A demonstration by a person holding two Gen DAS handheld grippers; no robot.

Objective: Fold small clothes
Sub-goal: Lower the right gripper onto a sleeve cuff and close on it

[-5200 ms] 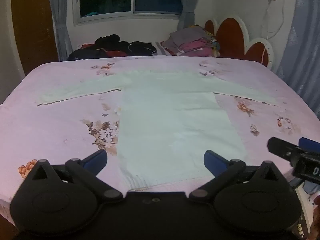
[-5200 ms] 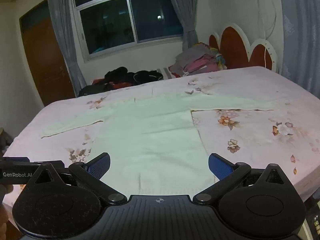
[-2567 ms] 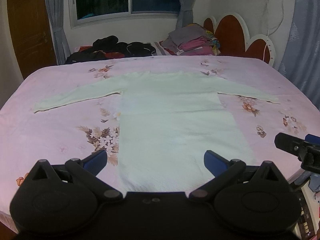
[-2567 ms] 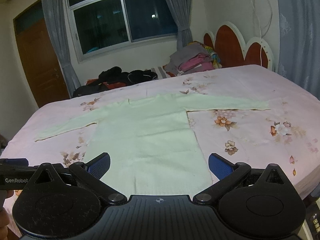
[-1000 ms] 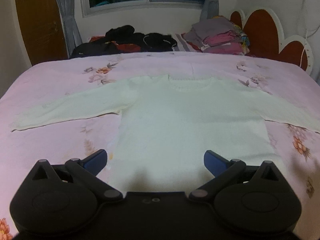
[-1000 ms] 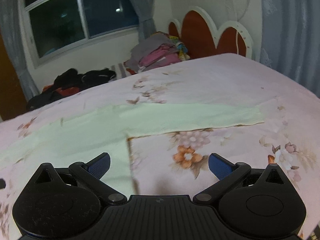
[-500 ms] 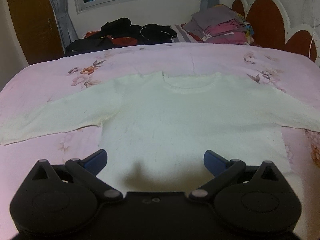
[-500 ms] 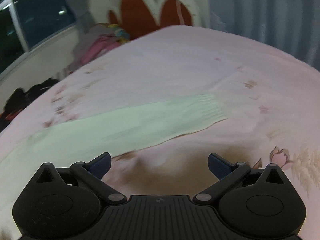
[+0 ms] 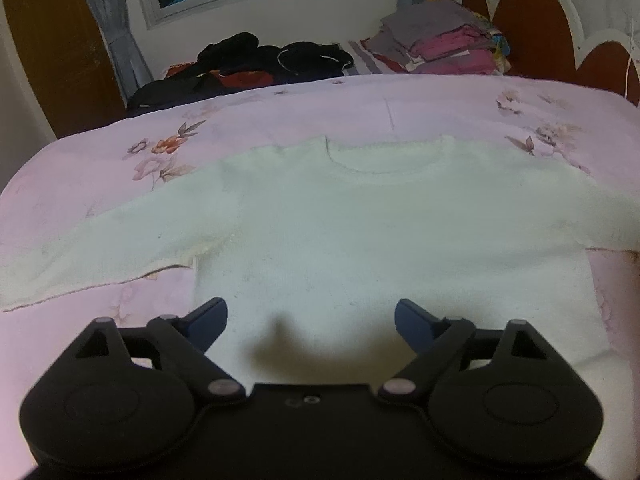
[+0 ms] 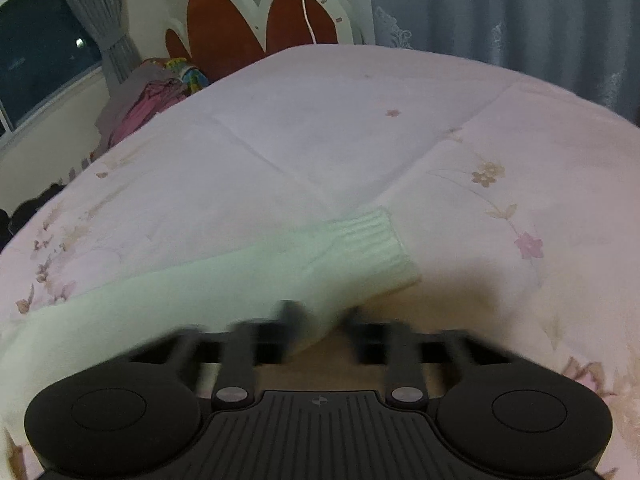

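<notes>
A pale mint long-sleeved sweater [image 9: 360,220] lies flat on the pink floral bed, neckline far, sleeves spread to both sides. My left gripper [image 9: 311,316] is open and empty, low over the sweater's body. In the right wrist view the sweater's right sleeve [image 10: 224,292] ends in a ribbed cuff [image 10: 372,240]. My right gripper [image 10: 320,322] is blurred by motion, its jaws close together around the sleeve's near edge just short of the cuff. I cannot tell if the fingers pinch the cloth.
A pile of dark clothes [image 9: 256,64] and a stack of folded grey and pink clothes [image 9: 444,44] sit at the far side of the bed. A red and white headboard [image 10: 256,28] and blue curtain [image 10: 520,20] stand beyond the bed's right side.
My left gripper has moved forward over the sweater's body. My right gripper has swung right to the sleeve cuff, dropped low, and its jaws have gone from wide open to nearly together.
</notes>
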